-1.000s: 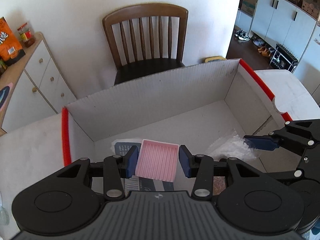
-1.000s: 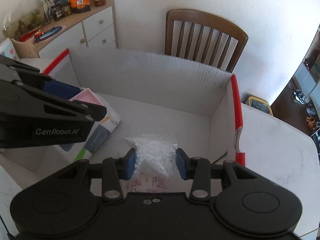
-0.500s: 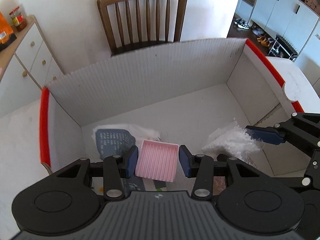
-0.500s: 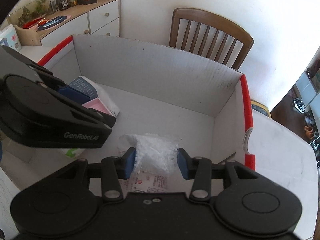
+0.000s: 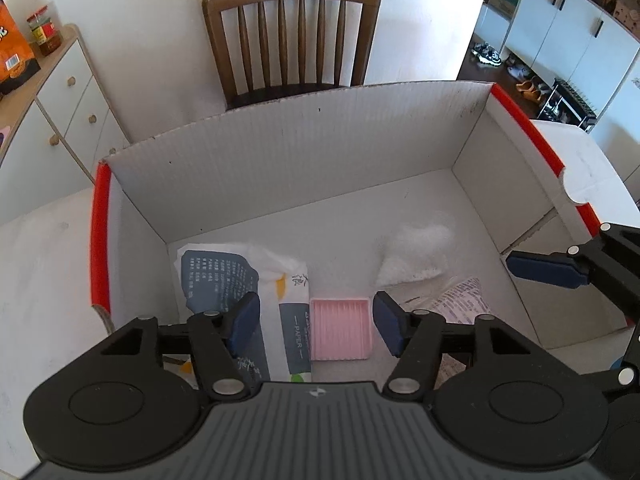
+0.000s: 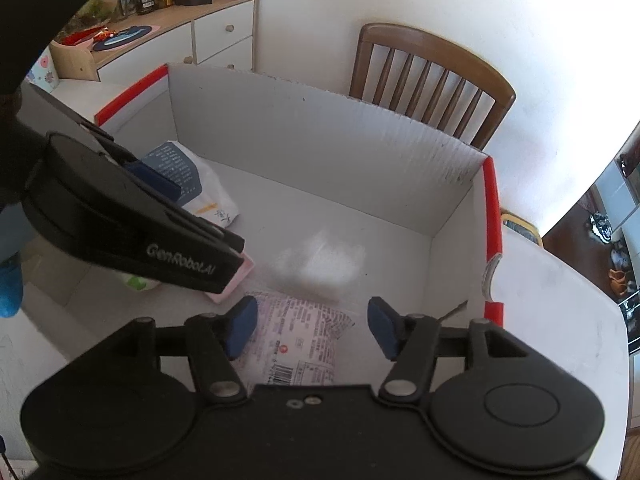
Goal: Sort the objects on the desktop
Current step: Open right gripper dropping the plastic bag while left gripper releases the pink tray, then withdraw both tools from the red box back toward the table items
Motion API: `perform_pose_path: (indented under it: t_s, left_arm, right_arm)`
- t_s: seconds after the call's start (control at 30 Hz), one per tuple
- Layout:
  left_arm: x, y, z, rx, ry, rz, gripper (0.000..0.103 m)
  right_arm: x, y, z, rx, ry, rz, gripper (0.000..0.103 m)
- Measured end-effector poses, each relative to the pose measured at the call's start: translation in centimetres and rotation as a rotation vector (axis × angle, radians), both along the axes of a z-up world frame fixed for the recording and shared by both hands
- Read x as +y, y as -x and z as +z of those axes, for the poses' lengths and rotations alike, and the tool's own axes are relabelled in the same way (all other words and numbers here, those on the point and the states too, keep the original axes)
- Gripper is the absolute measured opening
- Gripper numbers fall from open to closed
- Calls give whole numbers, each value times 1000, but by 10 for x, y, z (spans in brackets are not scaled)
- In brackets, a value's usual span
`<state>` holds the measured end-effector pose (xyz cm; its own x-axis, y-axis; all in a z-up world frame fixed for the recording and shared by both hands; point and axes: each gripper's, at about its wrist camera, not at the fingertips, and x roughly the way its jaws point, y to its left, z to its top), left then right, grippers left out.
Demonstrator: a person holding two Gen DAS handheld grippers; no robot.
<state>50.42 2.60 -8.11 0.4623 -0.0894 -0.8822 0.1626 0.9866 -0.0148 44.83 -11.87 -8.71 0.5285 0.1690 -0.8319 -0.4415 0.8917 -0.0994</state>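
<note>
A white cardboard box point(image 5: 304, 160) with red-edged side walls stands on the table. Inside lie a pink ribbed tray point(image 5: 340, 334), a blue-and-white paper pack point(image 5: 240, 280), a clear bag of white bits point(image 5: 416, 252) and a printed packet point(image 5: 464, 300). My left gripper point(image 5: 316, 324) is open above the pink tray, which lies loose between the fingers. My right gripper point(image 6: 312, 326) is open above the printed packet point(image 6: 296, 344); the blurred white bag point(image 6: 320, 264) lies just beyond it. The box also shows in the right wrist view point(image 6: 320, 136).
A brown wooden chair point(image 5: 292, 36) stands behind the box against the white wall. A white drawer cabinet point(image 5: 52, 120) with jars and a snack box is at the left. The white table point(image 6: 560, 300) extends right of the box.
Both grippers have opened. The pink tray has dropped from the left gripper into the box, and the white bag has dropped from the right gripper.
</note>
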Motion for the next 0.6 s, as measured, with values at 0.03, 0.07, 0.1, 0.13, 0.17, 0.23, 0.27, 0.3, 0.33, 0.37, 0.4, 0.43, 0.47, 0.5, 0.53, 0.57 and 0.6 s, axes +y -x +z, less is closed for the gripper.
perform_pose_path:
  t_s: [0.03, 0.07, 0.1, 0.13, 0.17, 0.23, 0.27, 0.3, 0.33, 0.37, 0.4, 0.43, 0.47, 0.5, 0.53, 0.57, 0.6]
  left_arm:
    - [1, 2, 2, -5, -1, 2, 61]
    - [0, 3, 4, -9, 1, 2, 61]
    - [1, 5, 7, -15, 5, 3, 61]
    - [1, 7, 9, -22, 9, 3, 61]
    - [1, 9, 12, -27, 14, 5, 61]
    - [2, 16, 19, -35, 23, 9, 61]
    - [3, 18, 23, -43, 29, 10, 61]
    - [6, 20, 27, -50, 35, 11, 61]
    - [8, 25, 30, -57, 42, 13, 61]
    - [10, 29, 34, -64, 50, 18, 61]
    - [10, 32, 35, -69, 59, 21, 61]
    - [10, 36, 38, -73, 66, 22, 61]
    - [10, 41, 41, -79, 70, 23, 61]
    - [10, 46, 44, -86, 70, 20, 61]
    - [11, 51, 48, -94, 69, 18, 61]
    - [11, 55, 52, -99, 69, 16, 61]
    - [11, 60, 55, -104, 70, 15, 61]
  right_arm:
    - [0, 1, 2, -3, -2, 2, 62]
    - [-1, 2, 3, -7, -3, 3, 62]
    - [-2, 4, 5, -12, -5, 4, 64]
    - [-3, 6, 7, -18, -9, 5, 64]
    - [-4, 9, 10, -23, -14, 6, 64]
    - [-7, 12, 15, -30, -21, 7, 64]
    - [-8, 14, 19, -35, -30, 6, 64]
    - [-10, 16, 23, -38, -42, 4, 65]
    - [-12, 19, 27, -39, -54, 2, 67]
    - [-14, 21, 31, -41, -66, 1, 70]
    - [-16, 25, 36, -50, -78, 1, 73]
    - [-18, 28, 40, -58, -88, 2, 73]
    - [-19, 31, 44, -62, -98, 4, 73]
    - [-20, 34, 48, -63, -106, 7, 73]
    - [-20, 37, 52, -66, -113, 12, 73]
    - [-21, 41, 56, -68, -117, 16, 73]
    - [-22, 45, 60, -69, -124, 18, 74]
